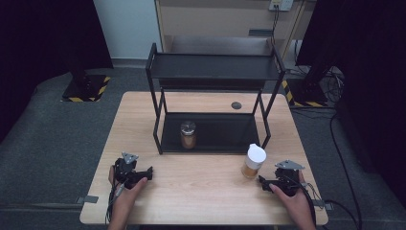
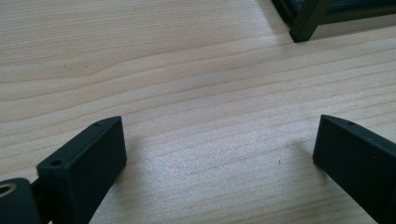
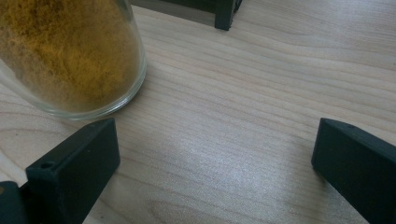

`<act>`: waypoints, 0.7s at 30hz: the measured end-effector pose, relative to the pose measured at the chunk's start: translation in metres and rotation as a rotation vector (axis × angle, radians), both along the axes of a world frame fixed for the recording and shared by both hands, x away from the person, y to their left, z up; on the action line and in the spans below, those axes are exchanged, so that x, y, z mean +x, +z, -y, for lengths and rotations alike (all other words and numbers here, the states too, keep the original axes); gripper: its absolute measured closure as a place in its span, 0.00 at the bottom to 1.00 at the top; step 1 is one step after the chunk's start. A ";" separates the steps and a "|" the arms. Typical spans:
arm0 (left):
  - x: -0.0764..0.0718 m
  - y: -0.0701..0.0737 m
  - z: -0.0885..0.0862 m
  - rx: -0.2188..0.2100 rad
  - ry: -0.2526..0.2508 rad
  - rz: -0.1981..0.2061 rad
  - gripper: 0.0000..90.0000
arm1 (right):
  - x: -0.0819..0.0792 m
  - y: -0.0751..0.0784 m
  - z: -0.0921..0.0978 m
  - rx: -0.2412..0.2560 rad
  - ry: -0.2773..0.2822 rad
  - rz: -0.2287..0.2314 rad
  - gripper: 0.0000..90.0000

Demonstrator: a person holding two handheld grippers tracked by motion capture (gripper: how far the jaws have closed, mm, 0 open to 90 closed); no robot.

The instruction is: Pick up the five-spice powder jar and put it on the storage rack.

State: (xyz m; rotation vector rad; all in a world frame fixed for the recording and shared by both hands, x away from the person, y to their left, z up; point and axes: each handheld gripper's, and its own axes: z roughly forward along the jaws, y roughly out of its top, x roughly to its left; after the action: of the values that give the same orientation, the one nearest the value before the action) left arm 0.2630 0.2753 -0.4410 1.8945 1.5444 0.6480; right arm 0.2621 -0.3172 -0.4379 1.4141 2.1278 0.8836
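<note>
Both wide open and empty: right gripper (image 1: 266, 184) lower right beside the white-capped jar (image 1: 253, 162), left gripper (image 1: 143, 173) lower left.

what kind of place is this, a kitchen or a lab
Probably a lab or recording setup, not a kitchen: black curtains, hazard-striped stand bases on grey carpet, and a wooden table bearing a black shelf rack.

Wooden table (image 1: 201, 191) bears a black rack (image 1: 213, 72) and white-capped jar (image 1: 253, 161).
</note>
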 end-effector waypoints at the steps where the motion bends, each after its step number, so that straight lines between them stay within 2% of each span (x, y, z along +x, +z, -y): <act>1: 0.000 0.000 0.000 0.000 0.000 0.000 0.01 | 0.000 0.000 0.000 0.000 0.000 0.000 0.02; 21: 0.000 0.000 0.000 0.001 0.000 0.000 0.01 | 0.000 0.000 -0.001 0.002 -0.005 -0.003 0.02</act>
State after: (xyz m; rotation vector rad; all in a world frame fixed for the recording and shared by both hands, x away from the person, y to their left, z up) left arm 0.2628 0.2750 -0.4411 1.8952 1.5446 0.6488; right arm 0.2623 -0.3161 -0.4379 1.4222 2.1246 0.8826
